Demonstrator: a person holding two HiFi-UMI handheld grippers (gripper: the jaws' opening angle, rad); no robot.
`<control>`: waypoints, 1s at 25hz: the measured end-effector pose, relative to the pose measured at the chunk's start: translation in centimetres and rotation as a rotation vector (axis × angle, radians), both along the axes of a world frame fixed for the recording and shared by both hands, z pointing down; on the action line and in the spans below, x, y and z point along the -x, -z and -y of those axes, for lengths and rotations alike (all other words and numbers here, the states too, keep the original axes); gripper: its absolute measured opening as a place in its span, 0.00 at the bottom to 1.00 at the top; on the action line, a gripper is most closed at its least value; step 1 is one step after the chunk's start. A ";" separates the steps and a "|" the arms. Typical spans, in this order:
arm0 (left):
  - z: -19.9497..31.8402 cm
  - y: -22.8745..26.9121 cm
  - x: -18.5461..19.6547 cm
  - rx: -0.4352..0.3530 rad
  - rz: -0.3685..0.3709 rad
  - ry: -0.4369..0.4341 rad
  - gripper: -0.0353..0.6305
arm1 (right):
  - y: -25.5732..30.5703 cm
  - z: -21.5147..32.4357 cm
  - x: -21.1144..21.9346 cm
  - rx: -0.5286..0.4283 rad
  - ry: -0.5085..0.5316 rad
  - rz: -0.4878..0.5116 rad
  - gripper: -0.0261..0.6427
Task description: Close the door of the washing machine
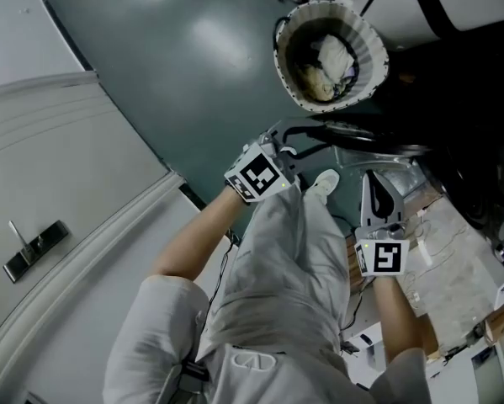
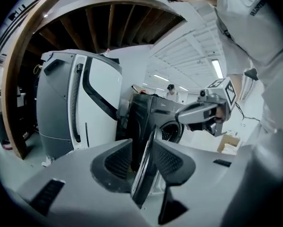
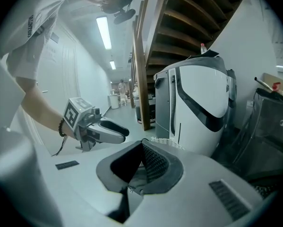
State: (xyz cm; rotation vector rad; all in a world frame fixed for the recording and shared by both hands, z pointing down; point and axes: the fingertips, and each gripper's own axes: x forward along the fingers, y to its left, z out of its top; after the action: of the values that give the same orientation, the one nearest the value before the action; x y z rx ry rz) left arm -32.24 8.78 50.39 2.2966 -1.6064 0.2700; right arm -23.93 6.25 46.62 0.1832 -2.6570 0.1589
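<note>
The right hand-held gripper (image 3: pixel 141 145), jaws closed together, faces a white machine (image 3: pixel 200 103).

Dim, bluish light, soft glare on floor (image 1: pixel 193 32); bright ceiling strips (image 3: pixel 103 32), fisheye-warped, vignetted edges.

The left gripper (image 1: pixel 278 146), frame centre, holds its jaws apart; right gripper (image 1: pixel 376 194), lower right, has jaws together; both forearms (image 1: pixel 193 238) reach forward

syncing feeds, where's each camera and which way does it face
Head view: on the head, looking down at floor, laundry basket; arms, left tongs, right tongs show.
Left gripper view: on left tongs, facing washing machine; right tongs show.
Right gripper view: on right tongs, facing white appliance; left tongs show.
Both gripper views share that appliance.
</note>
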 end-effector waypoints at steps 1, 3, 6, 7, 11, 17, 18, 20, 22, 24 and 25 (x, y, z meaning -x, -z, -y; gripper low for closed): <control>-0.1 -1.0 -0.3 0.009 0.011 -0.029 0.24 | -0.5 -0.1 0.0 0.006 -0.010 0.006 0.06; -0.2 -3.1 -0.9 0.026 0.048 -0.089 0.24 | -1.5 -0.3 0.0 0.012 -0.020 0.010 0.06; 0.1 -5.7 -1.1 0.045 0.093 -0.149 0.24 | -3.4 -0.4 -0.2 0.007 -0.018 0.001 0.06; 0.2 -6.4 -1.1 0.044 0.095 -0.163 0.24 | -3.8 -0.3 -0.1 0.014 -0.038 0.010 0.06; 0.4 -8.9 -1.8 0.045 0.083 -0.229 0.24 | -5.9 -0.5 -0.1 0.019 -0.069 0.003 0.06; 1.1 -11.9 -3.2 0.059 0.122 -0.305 0.24 | -9.0 -0.8 -0.5 0.028 -0.067 -0.010 0.06; 1.2 -12.2 -3.3 0.058 0.120 -0.313 0.24 | -9.3 -0.8 -0.6 0.027 -0.067 -0.012 0.06; 1.4 -12.6 -3.7 0.058 0.123 -0.335 0.24 | -9.9 -0.9 -1.0 0.017 -0.055 -0.019 0.06; 1.6 -13.1 -3.8 0.058 0.131 -0.355 0.24 | -10.5 -0.7 -1.3 0.017 -0.060 -0.023 0.06; 1.8 -13.5 -4.0 0.060 0.139 -0.376 0.24 | -11.0 -0.4 -1.6 0.020 -0.072 -0.027 0.06; 1.9 -13.7 -4.0 0.061 0.143 -0.389 0.22 | -11.2 -0.2 -1.7 0.023 -0.080 -0.027 0.06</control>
State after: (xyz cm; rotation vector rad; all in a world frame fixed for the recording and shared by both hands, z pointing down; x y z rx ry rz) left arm -28.20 6.83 64.07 2.5766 -1.1773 0.5773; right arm -22.18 6.49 57.84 0.2824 -2.6208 0.2119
